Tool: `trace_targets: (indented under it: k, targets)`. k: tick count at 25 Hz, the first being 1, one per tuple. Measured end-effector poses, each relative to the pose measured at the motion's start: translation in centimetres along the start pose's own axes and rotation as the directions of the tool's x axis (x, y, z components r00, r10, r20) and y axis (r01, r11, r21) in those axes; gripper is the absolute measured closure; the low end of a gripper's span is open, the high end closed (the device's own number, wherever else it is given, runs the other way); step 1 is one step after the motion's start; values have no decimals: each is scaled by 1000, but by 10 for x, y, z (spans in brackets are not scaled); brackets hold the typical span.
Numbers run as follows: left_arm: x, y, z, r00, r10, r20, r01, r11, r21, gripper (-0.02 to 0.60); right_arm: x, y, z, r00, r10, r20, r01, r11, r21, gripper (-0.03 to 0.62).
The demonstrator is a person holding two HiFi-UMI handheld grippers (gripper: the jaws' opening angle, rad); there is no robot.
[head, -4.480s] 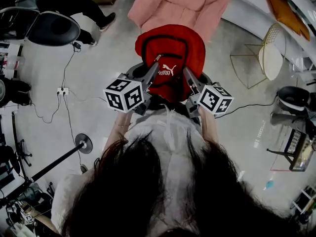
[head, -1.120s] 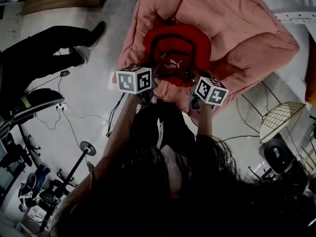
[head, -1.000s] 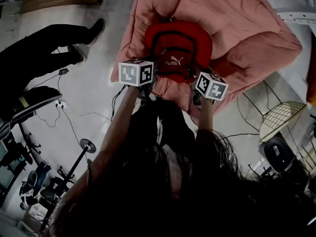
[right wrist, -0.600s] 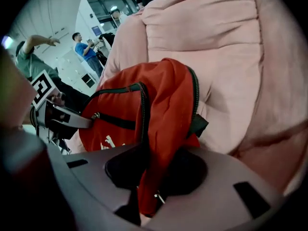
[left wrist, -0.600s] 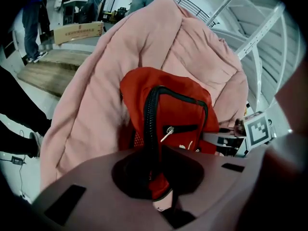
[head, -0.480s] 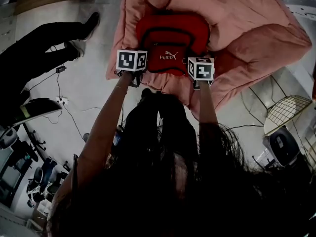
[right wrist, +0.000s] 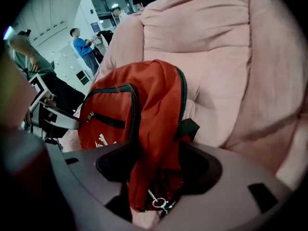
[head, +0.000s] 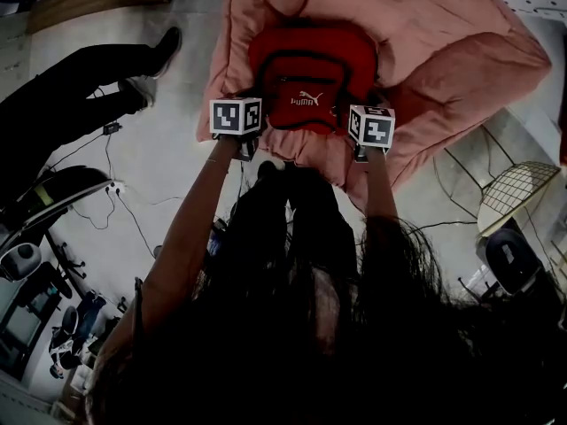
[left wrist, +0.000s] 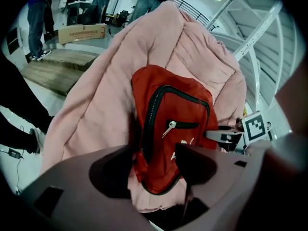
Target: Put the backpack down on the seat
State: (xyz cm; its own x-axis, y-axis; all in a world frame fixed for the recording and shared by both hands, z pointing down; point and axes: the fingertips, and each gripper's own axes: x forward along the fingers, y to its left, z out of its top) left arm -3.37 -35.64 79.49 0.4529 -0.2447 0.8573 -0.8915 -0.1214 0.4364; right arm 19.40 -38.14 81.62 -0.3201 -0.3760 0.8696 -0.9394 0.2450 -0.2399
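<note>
Backpack [left wrist: 179, 113] corners (lower ones) behind jaws

left gripper [left wrist: 154, 163] and right gripper [right wrist: 157, 168] jaws opening, backpack [head: 306, 69] between them.

Matt red cloth backpack [head: 306, 73] on soft, puffy pink cloth seat [head: 443, 34].

Red backpack [head: 306, 78] rests on the pink seat [head: 425, 25].
</note>
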Motion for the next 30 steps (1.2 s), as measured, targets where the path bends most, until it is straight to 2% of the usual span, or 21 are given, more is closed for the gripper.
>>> trace_targets:
  k: [3, 5, 10, 14, 18, 24, 27, 30]
  targets:
    - [-17, -4, -8, 999, -36, 28, 37, 999, -37, 310, -22, -2, -9, 999, -35, 16, 36, 999, -23, 344]
    - [-31, -10, -11, 995, -77, 56, 80, 995, -58, 310, -42, 3, -14, 999, -39, 30, 39, 999, -1, 344]
    - [-81, -35, -21, 967, -180, 182, 197, 977, -79, 311, -100, 42, -11, 982, 54, 181, -84, 984, 160, 344]
    - [-130, -53, -27, 940, -232, 250, 244, 970, -16, 311, -140, 79, -12, 962, 77, 261, -121, 980, 157, 345]
    - [-171, -68, -51, 908, -314, 277, 307, 949, 68, 311, -186, 118, -14, 938, 68, 341, -121, 983, 138, 345]
    - [-243, -98, -87, 854, -412, 317, 347, 906, 243, 311, -249, 178, -33, 899, 70, 431, -154, 975, 162, 373]
    - [-278, -103, -111, 825, -454, 336, 379, 886, 268, 311, -275, 216, -48, 872, 83, 482, -181, 970, 160, 392]
    - [-304, -104, -134, 789, -493, 367, 424, 869, 256, 324, -293, 245, -63, 857, 100, 505, -185, 975, 120, 437]
